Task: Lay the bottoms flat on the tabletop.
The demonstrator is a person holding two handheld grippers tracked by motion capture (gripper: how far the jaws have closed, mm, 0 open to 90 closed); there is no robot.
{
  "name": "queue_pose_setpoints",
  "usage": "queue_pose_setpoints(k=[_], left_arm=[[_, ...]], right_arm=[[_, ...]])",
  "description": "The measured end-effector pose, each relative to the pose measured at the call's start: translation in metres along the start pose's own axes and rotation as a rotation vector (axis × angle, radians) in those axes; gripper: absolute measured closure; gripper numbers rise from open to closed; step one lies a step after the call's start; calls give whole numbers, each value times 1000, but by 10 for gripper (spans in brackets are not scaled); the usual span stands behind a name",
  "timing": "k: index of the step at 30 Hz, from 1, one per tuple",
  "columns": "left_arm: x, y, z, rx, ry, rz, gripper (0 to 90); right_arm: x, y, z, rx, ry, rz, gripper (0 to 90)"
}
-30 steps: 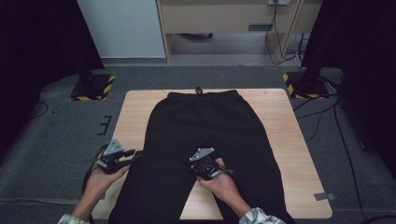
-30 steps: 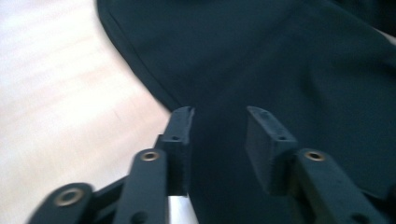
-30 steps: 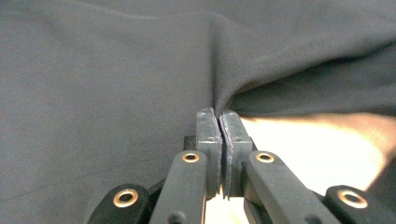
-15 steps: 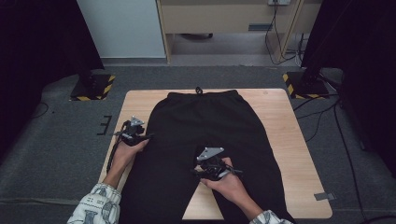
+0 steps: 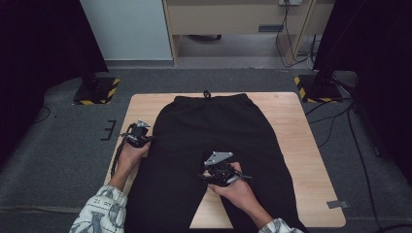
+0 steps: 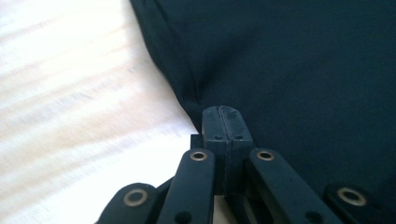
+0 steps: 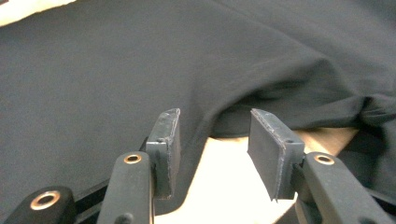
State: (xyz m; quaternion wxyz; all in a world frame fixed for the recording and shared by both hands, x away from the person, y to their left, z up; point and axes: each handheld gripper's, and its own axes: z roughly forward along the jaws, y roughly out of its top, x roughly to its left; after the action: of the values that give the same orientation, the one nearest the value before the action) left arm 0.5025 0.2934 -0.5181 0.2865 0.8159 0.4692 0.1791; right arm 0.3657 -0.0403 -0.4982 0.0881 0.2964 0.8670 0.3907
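We see a pair of black sweatpants (image 5: 214, 145) spread flat on the wooden table (image 5: 286, 126), waistband at the 12 o'clock edge in the high view with its drawstring (image 5: 207, 93) looping over the rim, and the two legs running down toward 6 o'clock. The left gripper (image 5: 145, 140) sits at about 9 o'clock of the garment, right at the outer seam of the left leg; in the left gripper view (image 6: 223, 122) its jaws have just been closing and now stand pressed together, their tips at the dark hem edge where the cloth puckers, though we cannot tell whether any fabric is actually caught between them. The right gripper (image 5: 214, 175) lies at the crotch, toward 6 o'clock of the table's middle. In the right gripper view (image 7: 212, 137) its jaws stand partly apart, pads clear of the cloth, with bare wood showing between them and the fabric's raised inner edge just ahead at 12 o'clock. A patterned sleeve (image 5: 104, 211) covers the left forearm.
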Motion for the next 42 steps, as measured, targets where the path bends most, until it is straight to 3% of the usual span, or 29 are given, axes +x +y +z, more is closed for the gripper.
queue_pose_setpoints(k=[2, 4, 8, 9, 11, 14, 17, 21, 26, 31, 33, 36, 42], left_arm=[[6, 5, 4, -1, 14, -5, 897], [11, 6, 7, -43, 33, -33, 897], [14, 1, 9, -77, 22, -61, 890], [13, 0, 6, -89, 23, -53, 863], [8, -4, 0, -86, 33, -49, 681], [-3, -12, -18, -89, 45, -7, 608], [-13, -23, -41, -127, 37, -33, 564], [-27, -43, -68, -156, 24, -8, 534], [-42, -81, -87, -137, 2, 8, 467], [-49, -118, -103, -104, 17, -5, 421], [-51, -129, -102, -69, 11, -6, 436], [-52, -136, -106, -69, -14, -16, 520], [-65, -140, -116, -28, -69, 40, 849]], right_arm=[[-1, 1, -2, -7, -5, 4, 544], [-1, 2, -4, -13, -11, 8, 544], [0, 1, -5, -7, -18, 3, 539], [-1, 0, -4, -1, -26, -5, 532], [-1, -2, -3, 8, -25, -6, 507], [0, -3, -1, 9, -38, -21, 469], [2, -4, 1, 6, -46, -20, 444], [1, -8, 6, 16, -33, -21, 427], [5, -6, 18, 33, -10, -30, 427], [14, -5, 33, 82, 11, -73, 561], [15, -3, 35, 85, 10, -79, 640], [16, 0, 36, 97, 22, -83, 764], [19, 0, 35, 112, 54, -92, 844]])
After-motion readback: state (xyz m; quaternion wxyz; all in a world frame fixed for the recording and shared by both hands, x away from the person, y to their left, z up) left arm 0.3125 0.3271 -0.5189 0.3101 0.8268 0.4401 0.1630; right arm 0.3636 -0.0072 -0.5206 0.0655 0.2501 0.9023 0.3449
